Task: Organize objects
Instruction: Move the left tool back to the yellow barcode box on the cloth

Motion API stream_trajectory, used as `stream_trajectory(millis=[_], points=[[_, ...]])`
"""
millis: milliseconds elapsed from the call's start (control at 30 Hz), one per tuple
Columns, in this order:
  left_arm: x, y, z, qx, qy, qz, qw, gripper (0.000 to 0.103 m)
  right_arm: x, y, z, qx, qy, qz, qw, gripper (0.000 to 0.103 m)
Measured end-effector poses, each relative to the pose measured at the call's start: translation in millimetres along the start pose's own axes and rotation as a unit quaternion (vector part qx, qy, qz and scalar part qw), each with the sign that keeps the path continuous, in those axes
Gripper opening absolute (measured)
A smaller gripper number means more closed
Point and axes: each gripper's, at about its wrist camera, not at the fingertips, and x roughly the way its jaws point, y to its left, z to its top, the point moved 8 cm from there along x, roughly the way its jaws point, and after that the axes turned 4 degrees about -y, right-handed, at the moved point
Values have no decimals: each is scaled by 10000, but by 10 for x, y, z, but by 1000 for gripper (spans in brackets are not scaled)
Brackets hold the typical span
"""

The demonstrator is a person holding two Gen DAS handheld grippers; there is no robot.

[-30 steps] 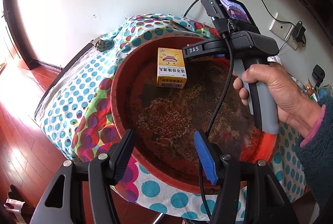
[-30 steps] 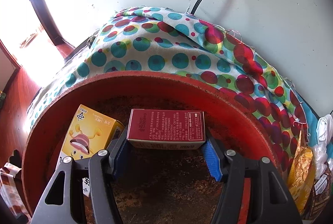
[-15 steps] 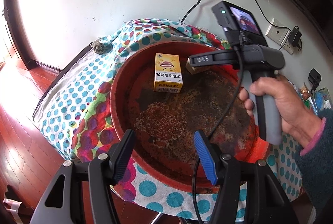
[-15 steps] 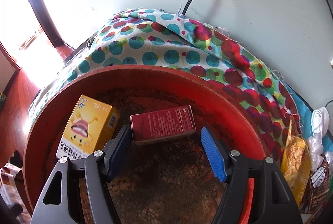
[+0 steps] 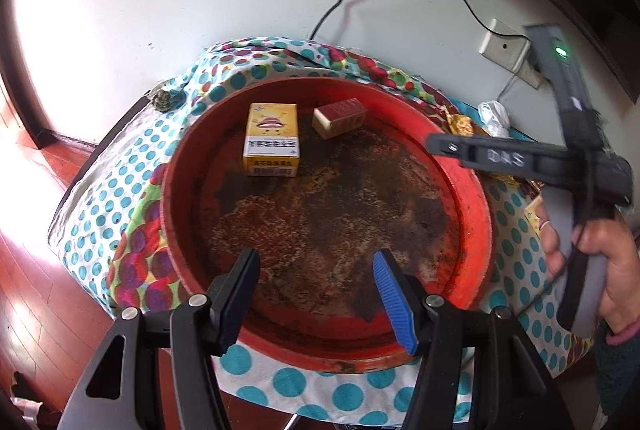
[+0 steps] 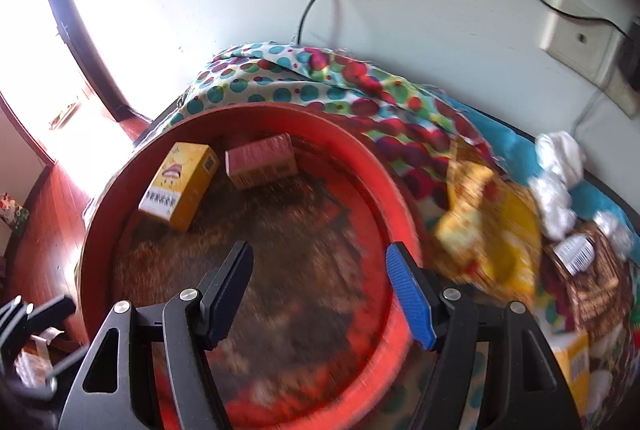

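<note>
Your left gripper (image 5: 316, 294): jaws apart, nothing btw them, over red basin (image 5: 476, 206). Your right gripper (image 6: 320, 294): jaws apart, empty, view blurred. Yellow box (image 5: 273, 139) at 11 o'clock in basin, red box (image 5: 340, 117) just beside at 12. Basin on dotted cloth (image 5: 132, 190).

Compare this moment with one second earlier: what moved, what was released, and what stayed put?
The right claw let go of the red box, which now lies in the red tray beside the yellow box, and pulled back toward the snack packets on the right, open with nothing between its pads. The yellow box, tray and dotted cloth stayed put; the left claw stayed open and empty.
</note>
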Motion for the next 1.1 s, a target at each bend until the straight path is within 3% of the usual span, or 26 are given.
stream_trajectory(millis=[167,300,500,733,1100], points=[[54,-364,-29,415,60,-118,9991,61,-467,-485,-331,287,-193,-286,9990,67],[80,-749,-50,688,90,-365,9969,61,-864,-1019,-615,570,-399,-778,9945,67],[106,-1345,-120,1236,150,-560,9906,61,-1261,-1786,-1105,1059,-383,-1333,9847,67],[164,-1951,-253,1541,277,-812,9843,61,-1211,-2298,-1589,1303,-128,-1372,9818,67],[413,-2543,-392,1668,661,-776,9807,61,-851,-2520,-1686,1491,-249,-1025,9832,68]])
